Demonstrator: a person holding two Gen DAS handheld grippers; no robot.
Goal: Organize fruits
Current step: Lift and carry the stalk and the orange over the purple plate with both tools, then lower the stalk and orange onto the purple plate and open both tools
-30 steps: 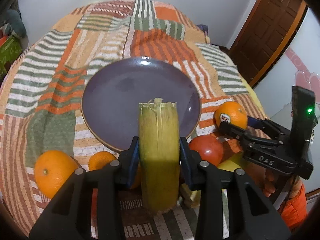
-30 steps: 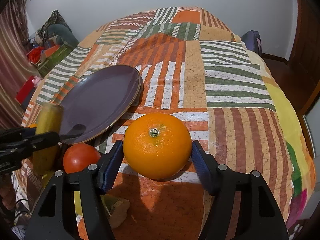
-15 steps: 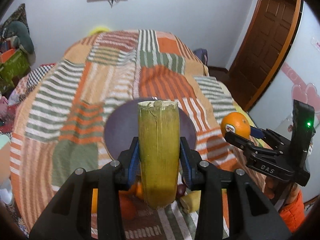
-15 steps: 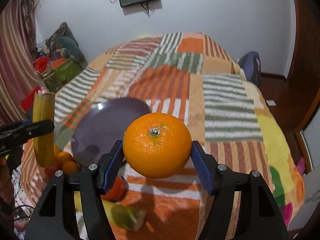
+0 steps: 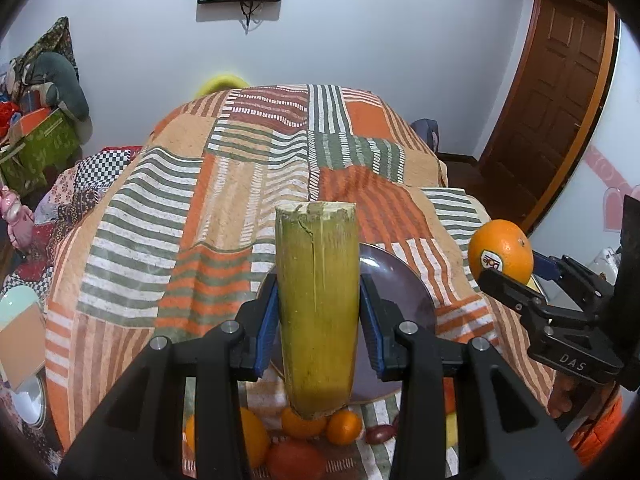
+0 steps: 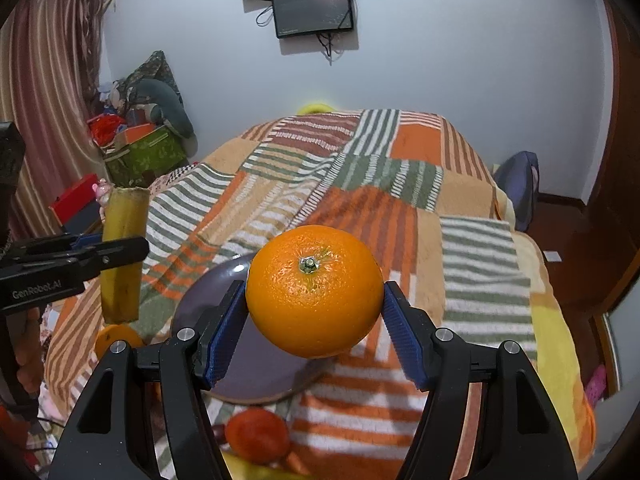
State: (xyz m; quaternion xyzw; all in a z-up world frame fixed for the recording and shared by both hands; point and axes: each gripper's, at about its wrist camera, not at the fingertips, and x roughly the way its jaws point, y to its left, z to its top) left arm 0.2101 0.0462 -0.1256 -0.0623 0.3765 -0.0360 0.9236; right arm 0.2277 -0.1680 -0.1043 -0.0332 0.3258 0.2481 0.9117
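My left gripper [image 5: 318, 320] is shut on a yellow-green sugarcane piece [image 5: 318, 304], held upright high above the bed; it also shows in the right wrist view [image 6: 122, 256]. My right gripper [image 6: 314, 324] is shut on a large orange [image 6: 314, 290], which also shows at the right of the left wrist view [image 5: 500, 254]. A purple plate [image 6: 248, 368] lies on the striped blanket below both grippers, partly hidden [image 5: 404, 280]. Loose oranges [image 5: 304, 422] and a tomato [image 6: 256, 434] lie near the plate's front edge.
The patchwork blanket [image 5: 240, 184] covers a bed. Boxes and clutter [image 6: 140, 148] stand at the left wall, a screen [image 6: 312, 8] hangs on the far wall, a wooden door [image 5: 560, 100] is at right. A bowl [image 5: 24, 400] is at lower left.
Both grippers have risen well above the bed with their fruit still held. The plate and loose fruit now look smaller and lower in both views.
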